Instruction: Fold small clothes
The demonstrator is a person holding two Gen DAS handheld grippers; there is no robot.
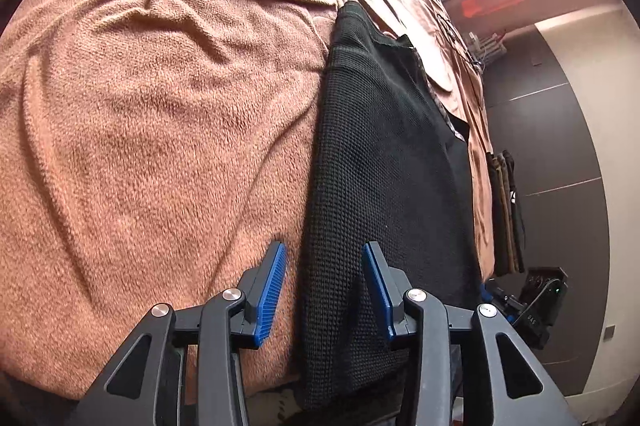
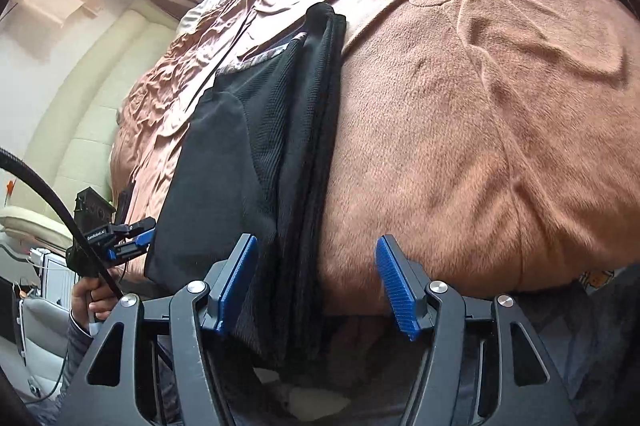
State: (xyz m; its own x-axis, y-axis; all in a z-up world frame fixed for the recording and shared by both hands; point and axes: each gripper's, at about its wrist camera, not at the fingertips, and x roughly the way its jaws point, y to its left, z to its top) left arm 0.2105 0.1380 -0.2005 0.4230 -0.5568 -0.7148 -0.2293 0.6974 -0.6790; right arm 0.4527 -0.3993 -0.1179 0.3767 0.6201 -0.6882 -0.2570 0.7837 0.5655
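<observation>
A black waffle-knit garment (image 1: 376, 185) lies folded into a long narrow strip on the bed, over a brown fleece blanket (image 1: 140, 105), running from the bed's near edge toward its far side. Its layered folds stack along one long side, and a smoother dark panel shows on top.

The left hand-held gripper (image 1: 324, 290) stands partly open above the near end of the garment, its blue pads clear of the cloth; it grasps nothing. The right hand-held gripper (image 2: 316, 282) is spread wider, released, straddling the folded edge without pinching it.

Only the right wrist view shows the person's hand (image 2: 90, 300) holding the other gripper, and a padded cream headboard (image 2: 80, 129). Only the left wrist view shows dark trousers (image 1: 508, 209) hanging beside the bed.
</observation>
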